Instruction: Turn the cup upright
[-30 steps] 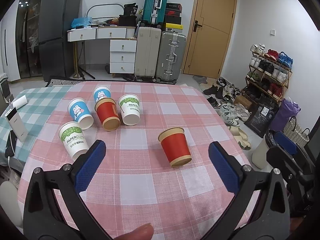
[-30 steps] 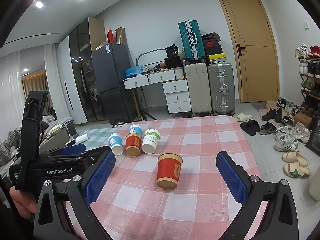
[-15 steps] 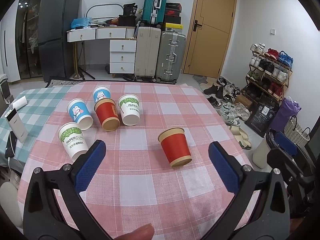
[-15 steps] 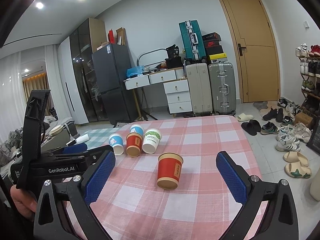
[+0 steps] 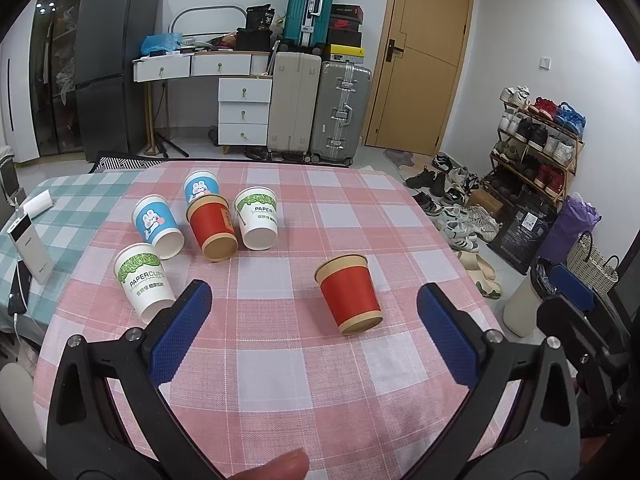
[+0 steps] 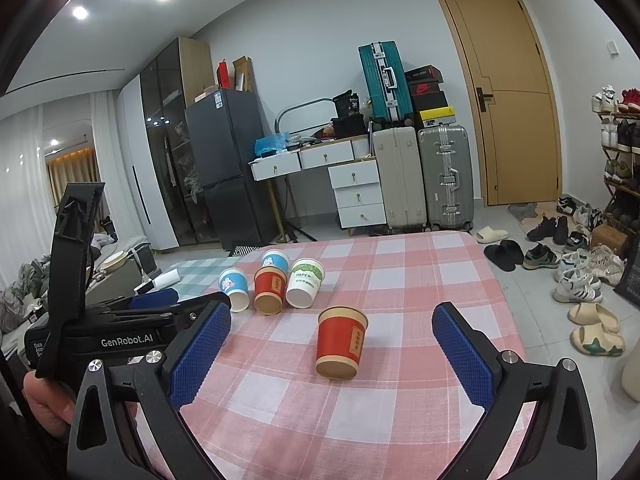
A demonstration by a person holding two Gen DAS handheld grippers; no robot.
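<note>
A lone red paper cup [image 5: 349,294] [image 6: 341,342] lies on its side on the pink checked tablecloth [image 5: 280,360], narrow base toward me and rim pointing away. My left gripper [image 5: 314,296] hovers open just short of it, blue pads [image 5: 180,328] spread wider than the cup. My right gripper [image 6: 332,314] is also open and empty, framing the same cup from nearer the table's right side. Five more cups lie in a group at the back left: two blue [image 5: 158,224], one red [image 5: 212,228], two white [image 5: 259,218].
A white power bank [image 5: 28,248] and a phone on a cable rest on the teal cloth at the far left. The table's right edge drops to a floor strewn with shoes [image 5: 460,216]. Suitcases [image 5: 340,108] and drawers stand behind. A thumb [image 5: 276,466] shows at the bottom.
</note>
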